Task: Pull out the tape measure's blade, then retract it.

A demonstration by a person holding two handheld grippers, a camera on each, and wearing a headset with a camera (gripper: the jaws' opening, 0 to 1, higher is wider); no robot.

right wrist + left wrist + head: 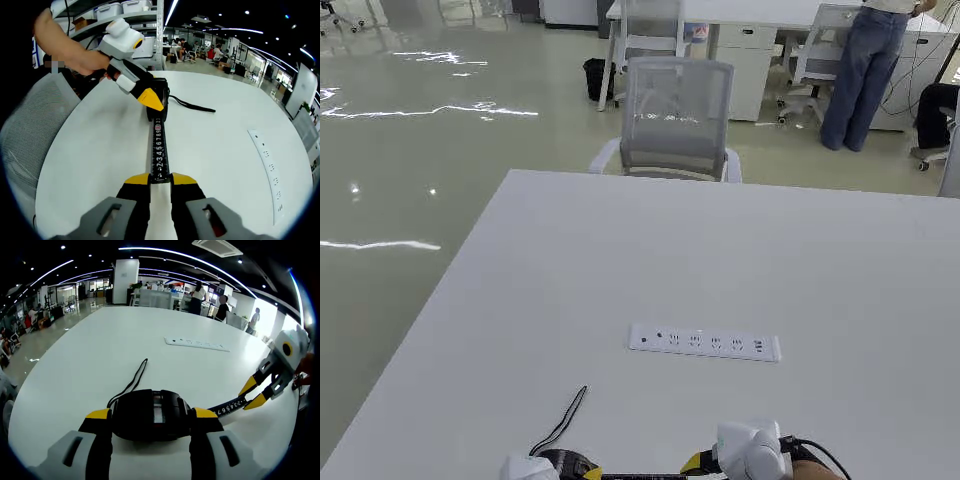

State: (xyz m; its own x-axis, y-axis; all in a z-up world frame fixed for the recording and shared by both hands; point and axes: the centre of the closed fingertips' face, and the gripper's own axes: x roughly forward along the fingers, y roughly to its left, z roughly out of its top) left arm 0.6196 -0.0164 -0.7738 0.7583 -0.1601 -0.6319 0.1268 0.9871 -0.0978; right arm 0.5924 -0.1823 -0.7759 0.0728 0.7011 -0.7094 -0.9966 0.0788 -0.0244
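The head view's bottom edge cuts off the tape measure point(568, 464) and right tool point(695, 464); that tool's jaws hide the end of the blade point(159, 150).

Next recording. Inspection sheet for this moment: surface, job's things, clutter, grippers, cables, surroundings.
Surface: white table, flat and plain.
Job's things: black tape measure resting on the table; its blade is drawn out low over the table; its strap lies loose on the table.
Clutter: power strip lying farther out on the table, nothing plugged in.
Grippers: left gripper shut on the tape measure; right gripper shut on the blade's end.
Cables: thin black cable beside the right gripper.
Surroundings: mesh chair at the table's far edge; person standing at another desk; glossy floor.
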